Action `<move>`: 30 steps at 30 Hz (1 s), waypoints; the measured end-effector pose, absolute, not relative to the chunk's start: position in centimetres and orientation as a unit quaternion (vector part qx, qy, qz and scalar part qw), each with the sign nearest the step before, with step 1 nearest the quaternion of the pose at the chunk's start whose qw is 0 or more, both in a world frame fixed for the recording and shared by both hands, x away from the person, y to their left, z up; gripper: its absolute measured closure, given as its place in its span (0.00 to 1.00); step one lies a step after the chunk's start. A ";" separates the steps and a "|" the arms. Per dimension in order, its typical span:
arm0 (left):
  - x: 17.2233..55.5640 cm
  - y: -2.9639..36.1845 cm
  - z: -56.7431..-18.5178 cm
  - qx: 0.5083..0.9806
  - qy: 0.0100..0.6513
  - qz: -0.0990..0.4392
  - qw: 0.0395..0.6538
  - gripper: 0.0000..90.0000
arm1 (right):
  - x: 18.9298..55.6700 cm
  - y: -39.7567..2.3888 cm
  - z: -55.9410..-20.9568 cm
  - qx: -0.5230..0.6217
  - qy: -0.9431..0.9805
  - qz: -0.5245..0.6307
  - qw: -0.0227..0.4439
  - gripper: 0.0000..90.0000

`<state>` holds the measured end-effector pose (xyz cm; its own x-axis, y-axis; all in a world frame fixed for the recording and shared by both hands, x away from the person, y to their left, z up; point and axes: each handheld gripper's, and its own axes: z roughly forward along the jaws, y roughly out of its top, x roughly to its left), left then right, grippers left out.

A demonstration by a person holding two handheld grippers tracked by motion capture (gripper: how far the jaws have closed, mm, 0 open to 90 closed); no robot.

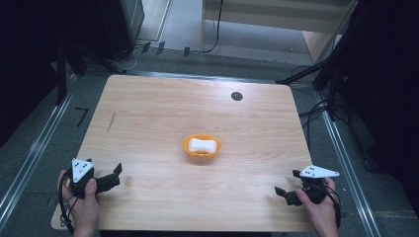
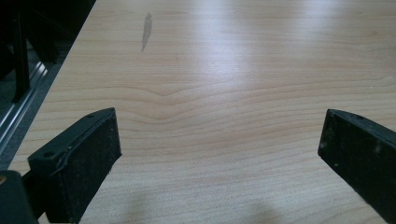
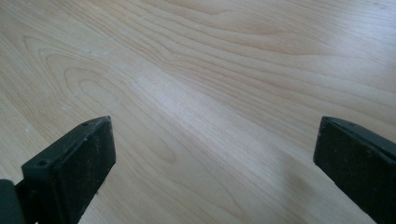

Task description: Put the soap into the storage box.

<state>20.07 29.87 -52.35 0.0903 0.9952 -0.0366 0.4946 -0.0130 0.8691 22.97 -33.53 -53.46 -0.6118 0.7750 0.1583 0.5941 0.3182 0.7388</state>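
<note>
At the near left corner of the wooden table, the left gripper is held low over the surface by the person's left hand, with a grey three-cornered plate on top of it. Its jaws are seen wide apart in the left gripper view, with nothing but bare wood grain between them, and a small dark streak is visible on the tabletop farther ahead. Near the middle of the table, well apart from both grippers, an orange bowl is set upright, and a white bar of soap is laid inside it. Beyond the bowl, near the far edge, a small round black mark is seen on the wood. At the near right corner, the right gripper is held by the right hand, pointed inward; its jaws are likewise spread wide over bare wood, with nothing gripped.
</note>
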 end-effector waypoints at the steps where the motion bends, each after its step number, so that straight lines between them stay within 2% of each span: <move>1: 20.1 29.9 -52.4 0.632 0.590 0.327 0.382 0.00 | 22.8 -33.7 -53.4 0.427 0.802 0.402 0.115 0.00; 14: 20.1 30.0 -52.4 0.632 0.592 0.323 0.382 0.00 | 20.7 -36.0 -54.4 0.457 0.772 0.422 0.128 0.00; 30: 20.2 29.9 -52.4 0.635 0.594 0.322 0.376 0.00 | 19.4 -36.7 -55.0 0.470 0.730 0.470 0.162 0.00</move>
<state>20.24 29.89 -52.38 0.0878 0.9954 -0.0374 0.5118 -0.0129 0.8590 19.37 -36.66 -54.99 -0.5062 0.8378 0.2046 0.5332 0.1176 0.8378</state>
